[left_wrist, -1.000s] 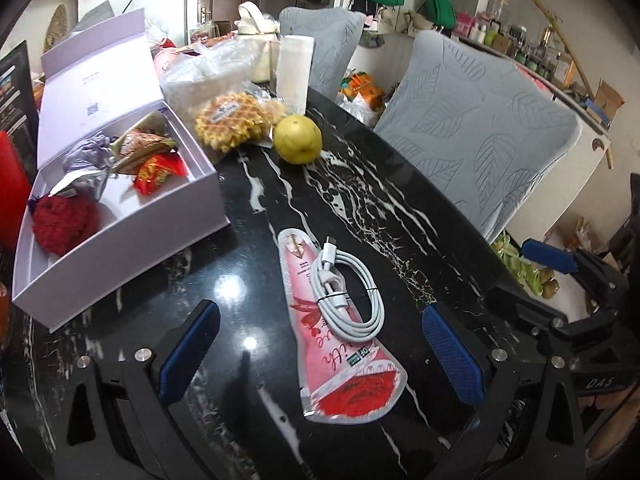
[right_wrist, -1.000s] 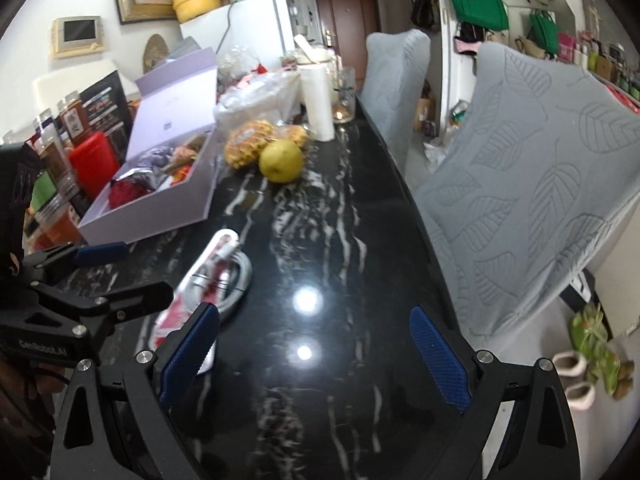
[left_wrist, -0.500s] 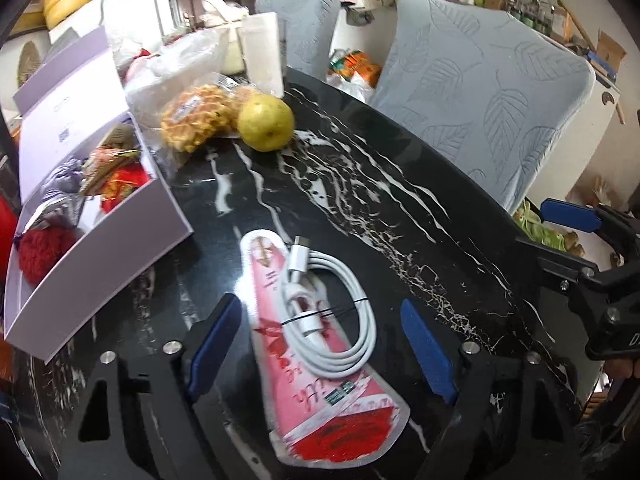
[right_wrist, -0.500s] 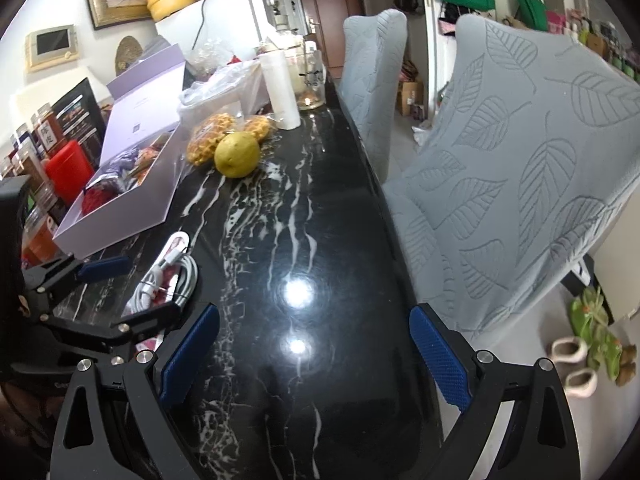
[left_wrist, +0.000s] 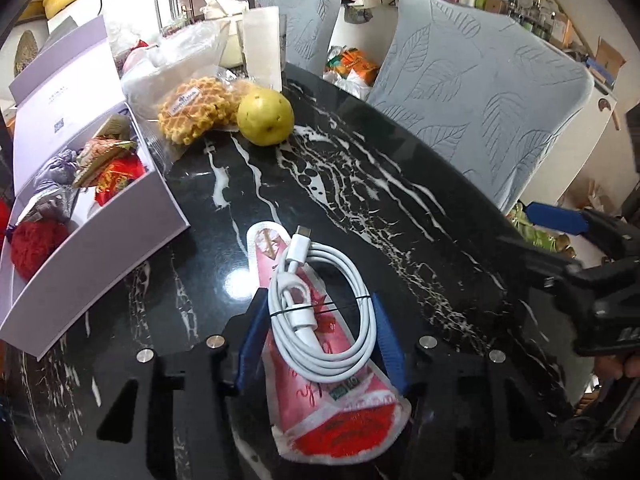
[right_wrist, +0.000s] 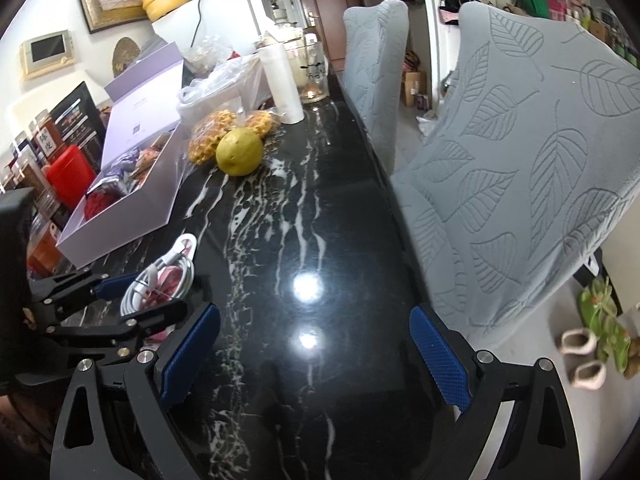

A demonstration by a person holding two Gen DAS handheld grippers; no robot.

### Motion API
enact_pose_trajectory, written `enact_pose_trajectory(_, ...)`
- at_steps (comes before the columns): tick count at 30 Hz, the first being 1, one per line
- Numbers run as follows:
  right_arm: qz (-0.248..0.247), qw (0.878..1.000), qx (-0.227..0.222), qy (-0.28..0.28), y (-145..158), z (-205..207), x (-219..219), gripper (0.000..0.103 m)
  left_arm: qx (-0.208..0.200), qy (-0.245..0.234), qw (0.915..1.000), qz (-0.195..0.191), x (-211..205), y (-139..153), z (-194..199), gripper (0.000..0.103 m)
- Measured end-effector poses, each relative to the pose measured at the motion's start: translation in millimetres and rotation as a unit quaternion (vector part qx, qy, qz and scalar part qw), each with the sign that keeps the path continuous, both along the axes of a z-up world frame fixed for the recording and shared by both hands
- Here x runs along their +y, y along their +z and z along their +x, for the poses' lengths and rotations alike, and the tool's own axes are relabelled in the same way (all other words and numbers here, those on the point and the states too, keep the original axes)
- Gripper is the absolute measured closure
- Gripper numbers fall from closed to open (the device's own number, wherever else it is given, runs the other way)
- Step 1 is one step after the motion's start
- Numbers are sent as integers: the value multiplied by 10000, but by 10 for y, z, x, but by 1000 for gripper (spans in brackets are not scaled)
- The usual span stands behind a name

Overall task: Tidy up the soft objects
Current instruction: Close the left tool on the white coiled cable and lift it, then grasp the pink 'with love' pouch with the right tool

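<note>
A coiled white charging cable (left_wrist: 324,312) lies on a pink-and-red sachet (left_wrist: 340,420) on the black marble table (left_wrist: 400,216). My left gripper (left_wrist: 320,336) straddles both, its jaws closing, and its blue pads (left_wrist: 252,336) meet the sides of the coil. The right wrist view shows the same grip on the cable (right_wrist: 160,284) by the left gripper (right_wrist: 140,296). My right gripper (right_wrist: 314,356) hangs open over bare table with nothing between its fingers; it also shows at the right edge (left_wrist: 560,240) of the left wrist view.
An open lilac box (left_wrist: 100,256) at the left holds a red pompom (left_wrist: 36,244), snack packets and a grey cloth. Waffles in a bag (left_wrist: 192,112), a yellow pear (left_wrist: 265,117) and a white roll (left_wrist: 262,48) stand beyond. Grey chairs (left_wrist: 488,112) line the right.
The left gripper's jaws have come in from wide open to the sides of the cable coil, and the gripper has moved forward over it. The right gripper stays open.
</note>
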State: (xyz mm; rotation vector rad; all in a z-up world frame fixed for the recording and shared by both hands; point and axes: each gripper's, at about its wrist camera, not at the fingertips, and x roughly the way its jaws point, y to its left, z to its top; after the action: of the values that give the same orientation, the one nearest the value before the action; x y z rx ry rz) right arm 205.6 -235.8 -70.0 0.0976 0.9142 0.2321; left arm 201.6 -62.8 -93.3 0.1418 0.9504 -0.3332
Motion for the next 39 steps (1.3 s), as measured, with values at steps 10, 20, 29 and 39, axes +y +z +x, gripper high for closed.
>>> enact_pose_trajectory(10,131,9994,27,314,5,-34,309,6,-48,411,9989,-216,424,139,-222,53)
enact_pose_trajectory(20,177,9966,175,787,-138,-15,848,6,-61,1196,9924,-279,1059,124,-389,53)
enact_pose_trajectory(29,17,9940,316,1050,-265,68,1355,6,13,1555,9868,-463,1438,51,-393,53)
enact_pose_trajectory(39,-1047,9887,54,1068,-321,-69,1572,39,8,1575,9855,-639,1586,45,-392,53)
